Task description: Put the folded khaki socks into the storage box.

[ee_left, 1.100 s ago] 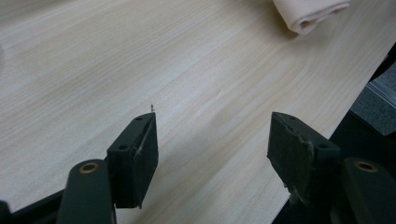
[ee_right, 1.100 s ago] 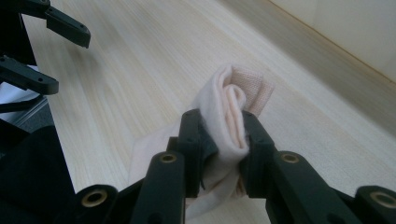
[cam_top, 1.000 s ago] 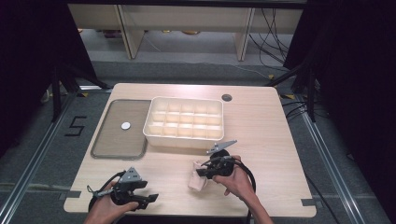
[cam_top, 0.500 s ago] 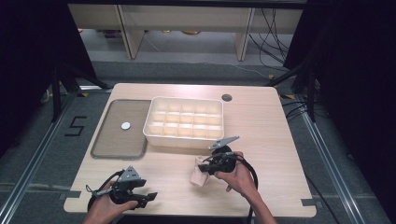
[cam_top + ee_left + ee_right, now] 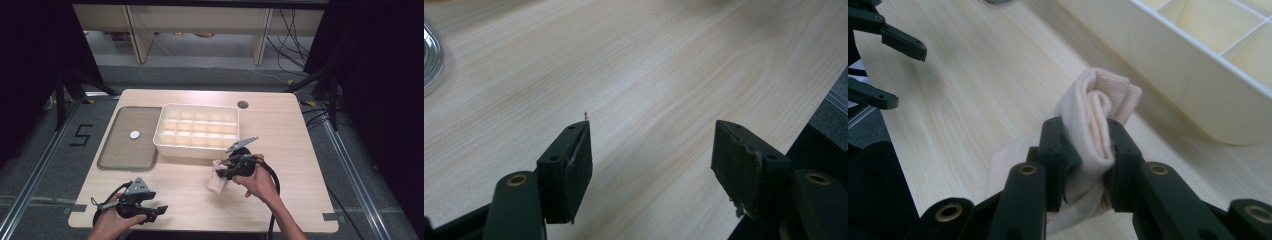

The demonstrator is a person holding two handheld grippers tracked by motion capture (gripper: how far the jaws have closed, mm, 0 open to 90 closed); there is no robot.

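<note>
A rolled pale pink sock [image 5: 1098,120] is pinched between the jaws of my right gripper [image 5: 1087,145], which is shut on it. In the high view the right gripper [image 5: 226,172] holds the sock [image 5: 218,183] just above the table, in front of the white divided tray [image 5: 162,141]. My left gripper [image 5: 159,211] rests near the table's front left edge, its jaws pointing right. In the left gripper view the left gripper [image 5: 651,150] stands open over bare wood with nothing between its pads.
A grey flat tray [image 5: 125,152] with a small white disc [image 5: 134,134] lies left of the divided tray. A round cable hole [image 5: 243,104] sits at the table's back. The table's right edge and dark floor show in the left gripper view.
My right gripper has lifted the sock a little off the table. The left gripper has stayed where it was.
</note>
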